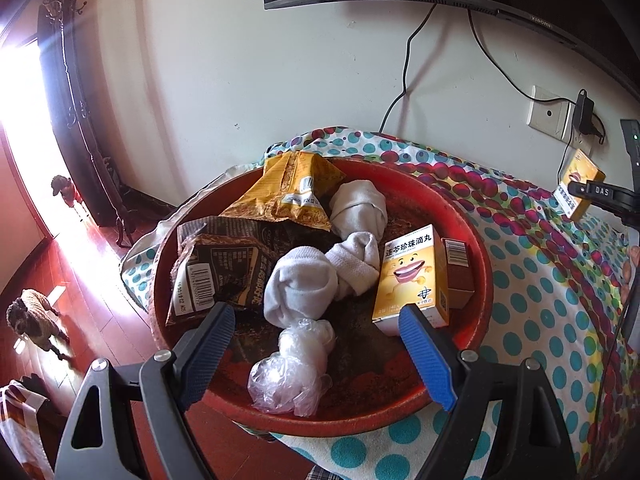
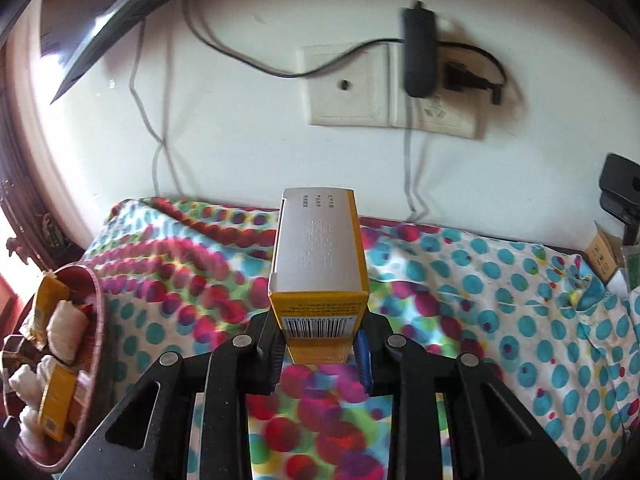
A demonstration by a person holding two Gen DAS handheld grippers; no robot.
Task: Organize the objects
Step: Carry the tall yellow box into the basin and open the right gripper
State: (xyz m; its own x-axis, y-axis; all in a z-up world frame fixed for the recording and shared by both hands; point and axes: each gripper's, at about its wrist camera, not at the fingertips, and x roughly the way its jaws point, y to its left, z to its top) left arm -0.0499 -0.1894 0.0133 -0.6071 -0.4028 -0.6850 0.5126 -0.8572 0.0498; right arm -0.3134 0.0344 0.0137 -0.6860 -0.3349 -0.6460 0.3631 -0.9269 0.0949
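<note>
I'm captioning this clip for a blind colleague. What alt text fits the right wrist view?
The right claw is shut on a yellow medicine box, held above a bright polka-dot cloth. A wall socket with a black adapter lies ahead, and a red basin of socks and packets sits at far left.

Covered all over by a spotted cloth (image 2: pixel 500 300) in teal, red and yellow dots, rumpled near the white wall. Carrying a round red basin (image 1: pixel 478 256) at the left end, its rim jutting past the edge above the wooden floor (image 1: pixel 100 320). Bearing a small brown carton (image 2: pixel 600 258) at the far right, next to the wall.
</note>
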